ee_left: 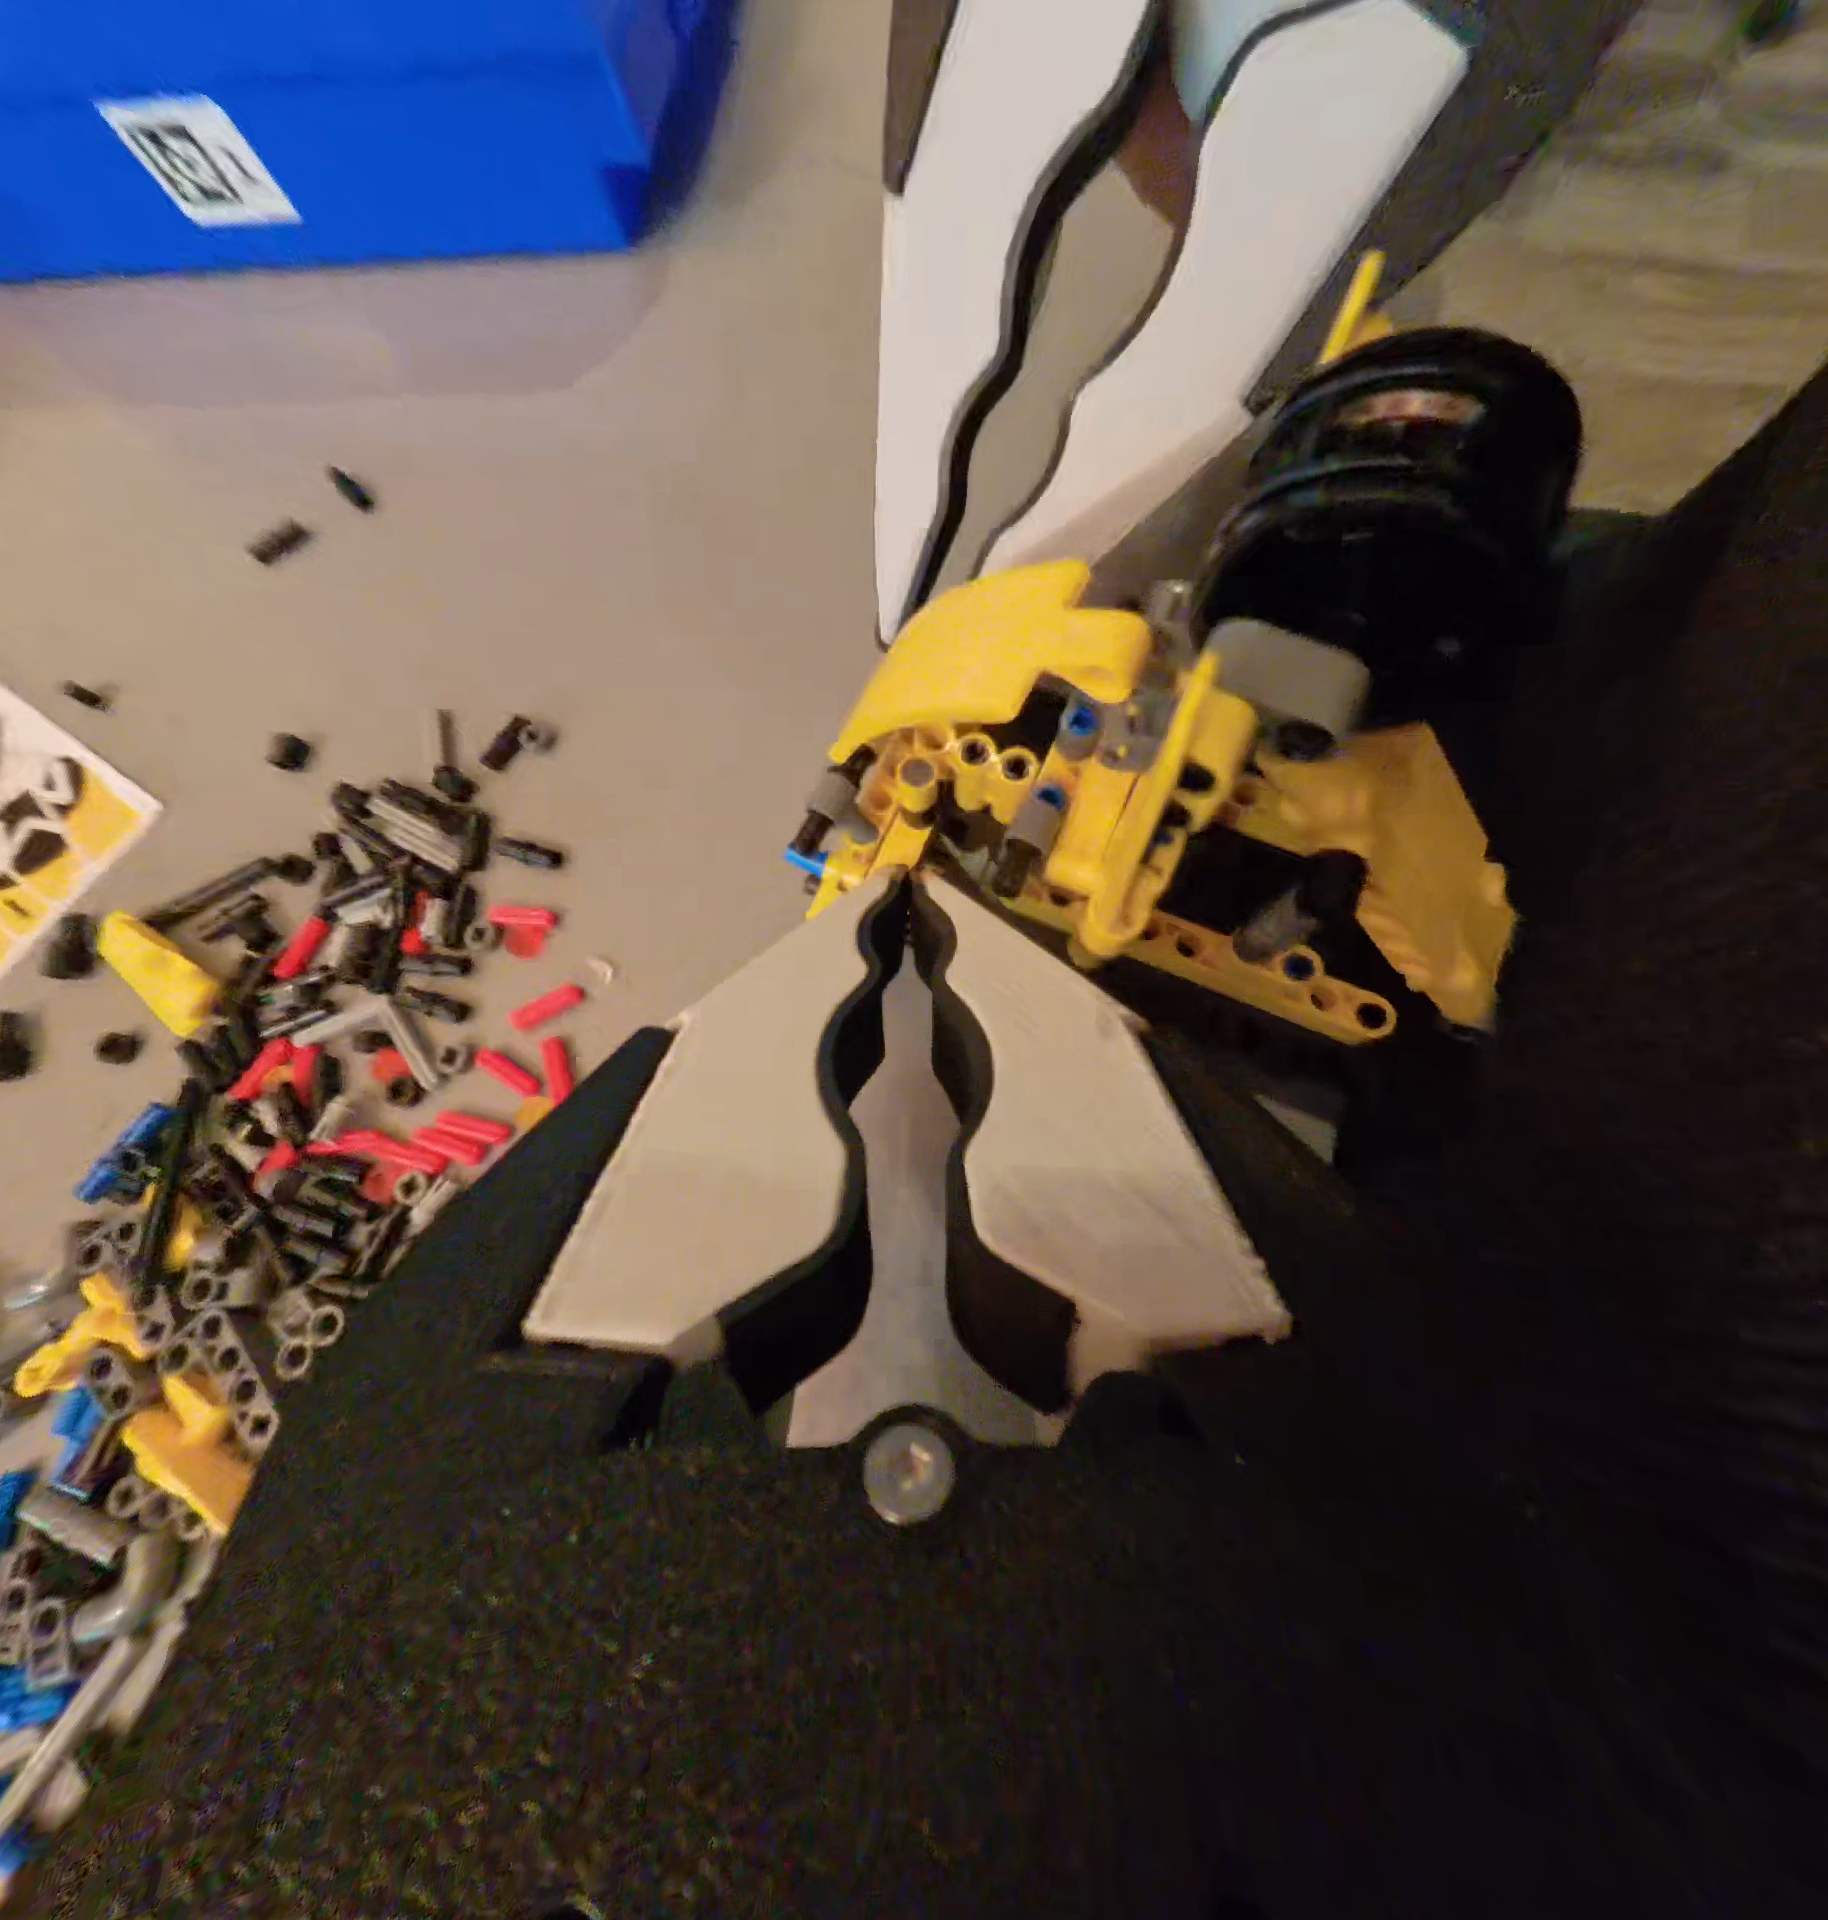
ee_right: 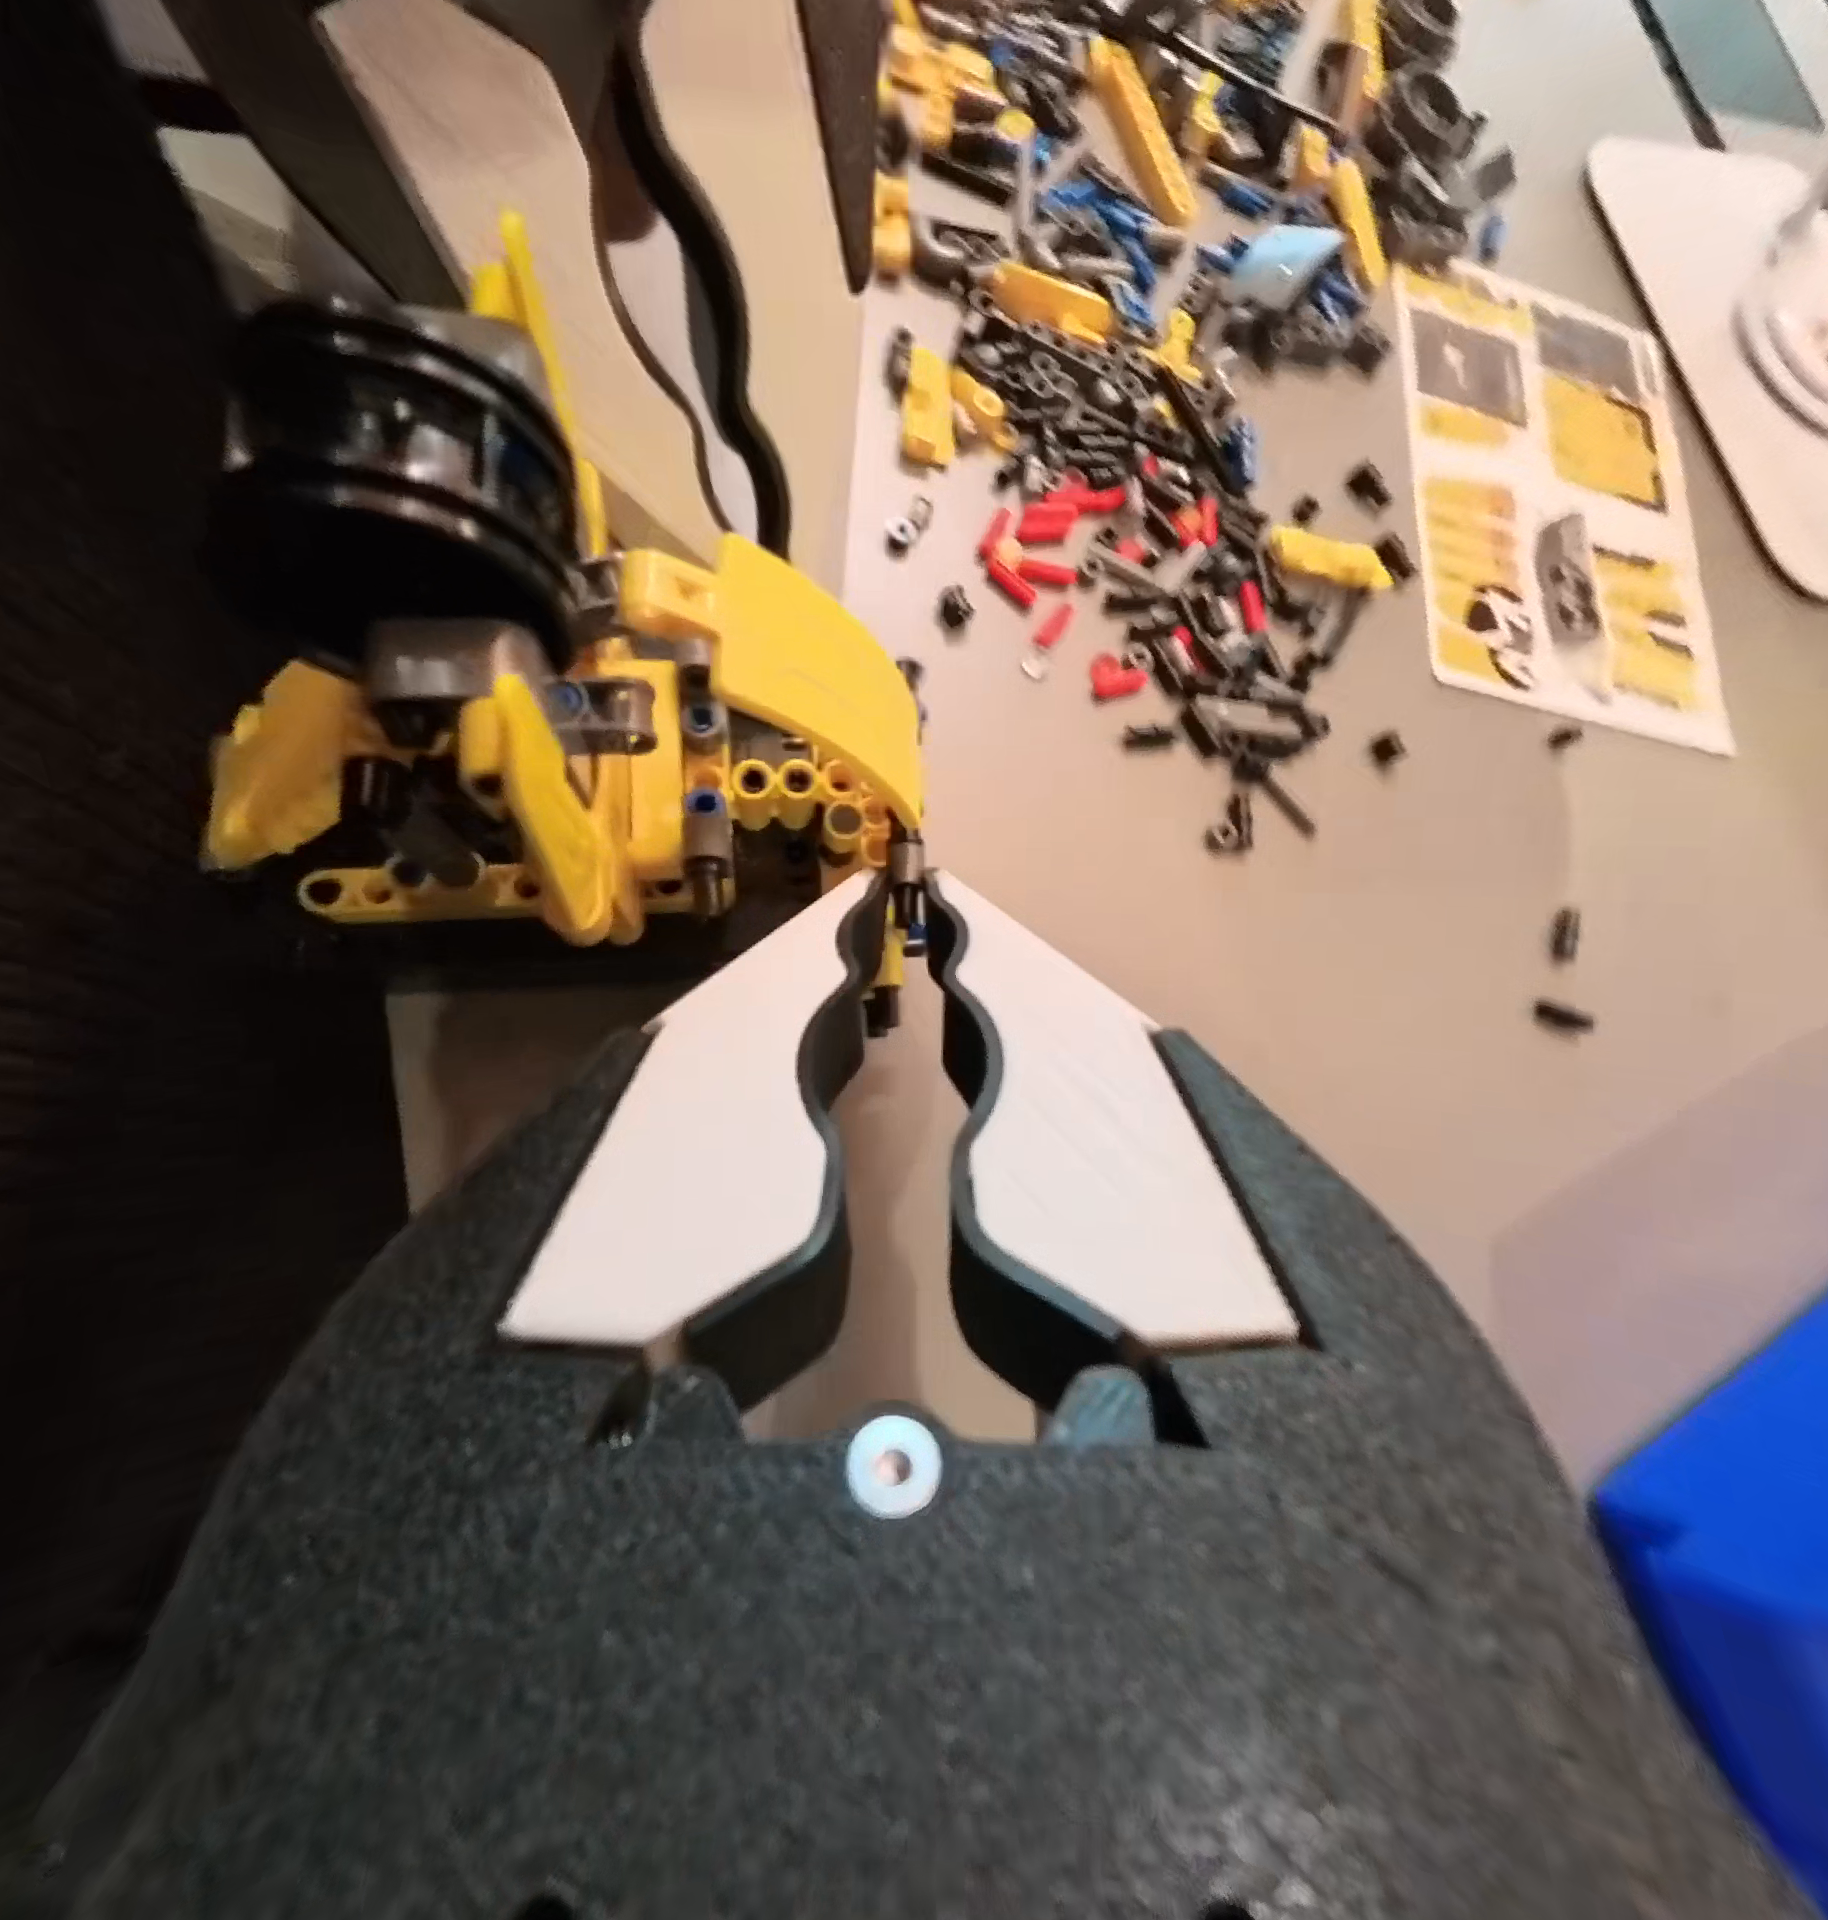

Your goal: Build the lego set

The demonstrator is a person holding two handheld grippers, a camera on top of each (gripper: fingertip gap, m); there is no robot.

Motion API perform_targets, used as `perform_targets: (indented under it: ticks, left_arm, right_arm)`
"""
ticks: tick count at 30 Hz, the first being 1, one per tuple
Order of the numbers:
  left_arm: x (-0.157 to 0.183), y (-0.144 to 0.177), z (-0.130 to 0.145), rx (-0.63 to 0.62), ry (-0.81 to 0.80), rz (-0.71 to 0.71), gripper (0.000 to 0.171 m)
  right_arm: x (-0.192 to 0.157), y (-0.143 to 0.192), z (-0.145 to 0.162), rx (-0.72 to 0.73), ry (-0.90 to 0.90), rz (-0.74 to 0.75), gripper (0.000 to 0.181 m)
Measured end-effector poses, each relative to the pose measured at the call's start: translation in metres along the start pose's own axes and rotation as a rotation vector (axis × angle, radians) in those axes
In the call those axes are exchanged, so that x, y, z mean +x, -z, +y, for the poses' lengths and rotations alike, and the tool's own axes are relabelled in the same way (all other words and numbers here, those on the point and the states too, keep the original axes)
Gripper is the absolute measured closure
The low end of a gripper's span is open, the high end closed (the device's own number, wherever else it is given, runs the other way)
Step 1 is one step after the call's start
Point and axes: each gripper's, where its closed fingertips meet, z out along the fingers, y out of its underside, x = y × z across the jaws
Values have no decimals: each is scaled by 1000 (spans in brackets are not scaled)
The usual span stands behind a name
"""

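Note:
A yellow brick-built model (ee_left: 1149, 810) with a black wheel (ee_left: 1409, 499) is held above the grey table between both grippers. My left gripper (ee_left: 905, 883) is shut on the model's near yellow edge, its fingertips almost touching. The right gripper's white fingers (ee_left: 993, 312) come in from the top, next to the model's curved yellow panel. In the right wrist view my right gripper (ee_right: 905, 883) is shut on a thin grey, black and yellow pin part (ee_right: 894, 935) at the model's (ee_right: 577, 779) corner, under the curved panel (ee_right: 816, 665). The wheel (ee_right: 390, 436) sits at the upper left.
A pile of loose black, red, yellow and blue parts (ee_left: 318, 1039) (ee_right: 1149, 520) lies on the table. A blue box (ee_left: 318, 125) (ee_right: 1741, 1507), a printed instruction sheet (ee_left: 16, 831) (ee_right: 1554, 499) and a white board (ee_right: 1720, 312) lie around it. A dark surface (ee_left: 1668, 1039) lies behind the model. Tip to tip, the grippers are about 4 cm apart.

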Motion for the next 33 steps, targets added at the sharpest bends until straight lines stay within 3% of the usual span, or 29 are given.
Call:
perform_targets:
  ticks: [5, 10, 12, 15, 22, 33]
  left_arm:
    - [-6, 13, 3, 33, 4, -28, 171]
    - [-28, 30, -14, 174, 147, 19, 171]
    - [-32, 28, -14, 172, 156, 42, 165]
    - [-33, 16, -1, 66, 80, 45, 155]
    - [-23, 14, -4, 59, -12, 121, 170]
    - [-32, 13, -4, 51, -186, 50, 171]
  right_arm:
    - [-3, -7, -9, 2, 22, -51, 175]
    - [-2, -10, -12, -14, 73, -81, 175]
    - [-2, -11, -13, -11, 76, -101, 175]
    - [-1, -12, -13, -13, 102, -125, 175]
    - [1, -12, -13, 7, 154, -158, 175]
    - [7, -15, -14, 10, 288, -85, 175]
